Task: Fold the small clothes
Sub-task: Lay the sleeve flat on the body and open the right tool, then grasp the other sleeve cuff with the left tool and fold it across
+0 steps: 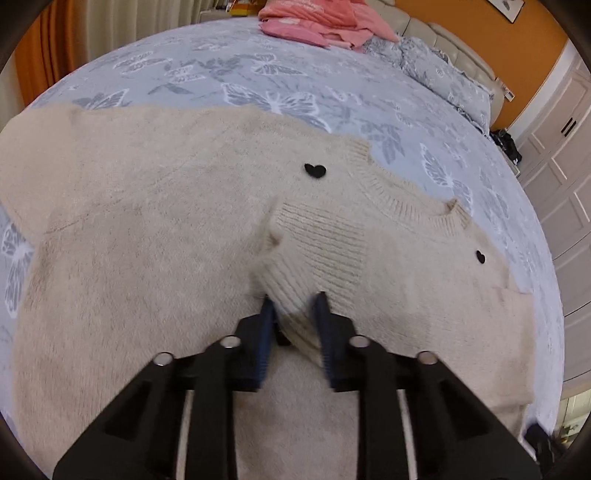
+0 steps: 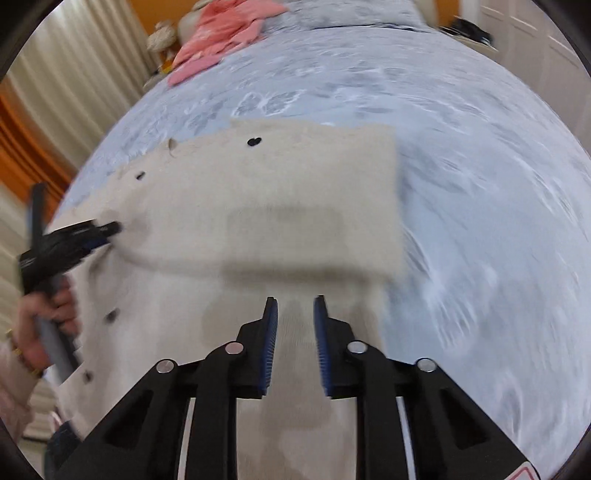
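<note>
A cream knit cardigan (image 1: 155, 221) is spread flat on a bed (image 1: 258, 81) covered with a grey-blue butterfly-print sheet. Small black heart-shaped buttons (image 1: 315, 170) are seen along its front, near the ribbed neckline (image 1: 399, 201).

In the left wrist view, the ribbed cuff (image 1: 314, 254) of a sleeve is clamped between the blue pads of the left gripper (image 1: 295, 301), whose jaws are drawn in narrow around the fabric. The cuff is lifted slightly above the cardigan's body and lies just below the neckline.

In the right wrist view, which is blurred, the right gripper (image 2: 295, 301) is held above the lower part of the cardigan (image 2: 258, 206). Its jaws stand apart with a gap between the pads; nothing is seen gripped between them. One side of the garment is seen folded over the body, with a straight edge towards the bare sheet on the right. At the left edge of this view, the left gripper (image 2: 107, 230) is seen touching the cardigan near the neckline, held by the person's left hand (image 2: 40, 325).

A pile of pink clothes (image 1: 317, 18) lies at the far end of the bed, well apart from the cardigan. White wardrobe doors (image 1: 565, 177) and an orange wall (image 1: 517, 44) are seen beyond the bed.
</note>
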Demonstrator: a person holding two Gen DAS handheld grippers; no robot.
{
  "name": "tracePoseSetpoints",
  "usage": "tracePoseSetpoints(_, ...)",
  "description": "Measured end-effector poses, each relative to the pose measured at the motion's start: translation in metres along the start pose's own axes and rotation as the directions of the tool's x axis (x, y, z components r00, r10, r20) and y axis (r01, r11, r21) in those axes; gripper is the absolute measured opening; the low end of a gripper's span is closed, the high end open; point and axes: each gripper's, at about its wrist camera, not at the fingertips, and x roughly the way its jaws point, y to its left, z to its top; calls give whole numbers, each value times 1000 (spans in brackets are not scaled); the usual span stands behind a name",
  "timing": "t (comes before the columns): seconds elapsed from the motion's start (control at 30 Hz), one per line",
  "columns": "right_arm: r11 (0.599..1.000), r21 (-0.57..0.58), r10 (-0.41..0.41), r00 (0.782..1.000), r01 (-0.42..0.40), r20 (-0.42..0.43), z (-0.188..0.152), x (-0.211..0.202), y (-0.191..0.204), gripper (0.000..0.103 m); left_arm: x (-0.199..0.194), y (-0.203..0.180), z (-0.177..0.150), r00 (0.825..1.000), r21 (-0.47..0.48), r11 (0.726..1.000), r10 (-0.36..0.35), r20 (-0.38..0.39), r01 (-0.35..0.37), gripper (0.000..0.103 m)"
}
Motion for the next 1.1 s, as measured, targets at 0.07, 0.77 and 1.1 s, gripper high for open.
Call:
tracePoseSetpoints(0.07, 995, 53, -87, 996, 89, -32, 5, 24, -21, 7, 2, 7, -4, 1000, 19, 1000, -17, 1, 16, 19)
tracePoseSetpoints(0.77, 999, -30, 12, 999, -13, -36, -105, -25, 111, 59, -85, 391, 87, 946, -710, 698, 285, 158, -91, 65)
tracePoseSetpoints(1.1, 998, 64, 11, 1000, -11, -11, -118, -24, 104, 63, -109, 307, 140, 917, -462, 887, 194, 347, -13, 6)
